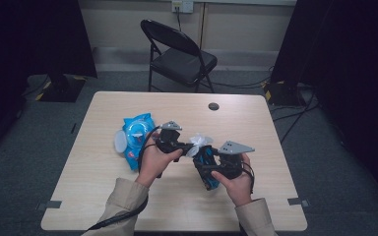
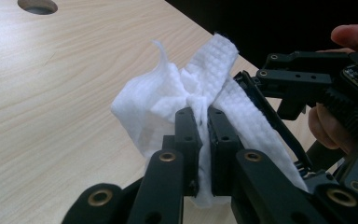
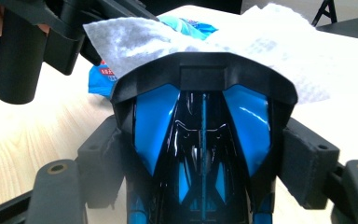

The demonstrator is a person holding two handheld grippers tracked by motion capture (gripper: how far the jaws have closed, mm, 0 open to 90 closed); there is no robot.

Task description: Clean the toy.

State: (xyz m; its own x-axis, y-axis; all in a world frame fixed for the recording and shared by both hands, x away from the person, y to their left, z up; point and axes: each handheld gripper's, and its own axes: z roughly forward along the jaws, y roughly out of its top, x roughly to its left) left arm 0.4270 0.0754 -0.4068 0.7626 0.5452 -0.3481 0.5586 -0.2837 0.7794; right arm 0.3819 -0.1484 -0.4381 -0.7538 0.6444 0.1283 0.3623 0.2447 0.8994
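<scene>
Two grippers are meeting over the middle of the table (image 1: 256, 206), and they are sharing the work between them. The right gripper (image 3: 203, 154) is clamping its jaws on either side of a black and blue toy car (image 3: 200, 140), holding it up off the wood with its nose pointing toward the other hand, so the shell is steady and open to reach. The left gripper (image 2: 203, 135) is pinching its jaws together on a bunched white wipe (image 2: 168, 100), the loose folds fanning out above the jaws and lying against the front edge of the car. Holding one thing still while the other carries the cloth looks to me like cleaning, with the car's front end as the part being wiped.

Behind the hands, just beside the left wrist, a blue wipes packet (image 1: 135, 137) is lying flat on the table with its lid flipped open, presumably where the sheet came from and close enough for another. A folding chair (image 1: 179, 54) is standing beyond the far edge.
</scene>
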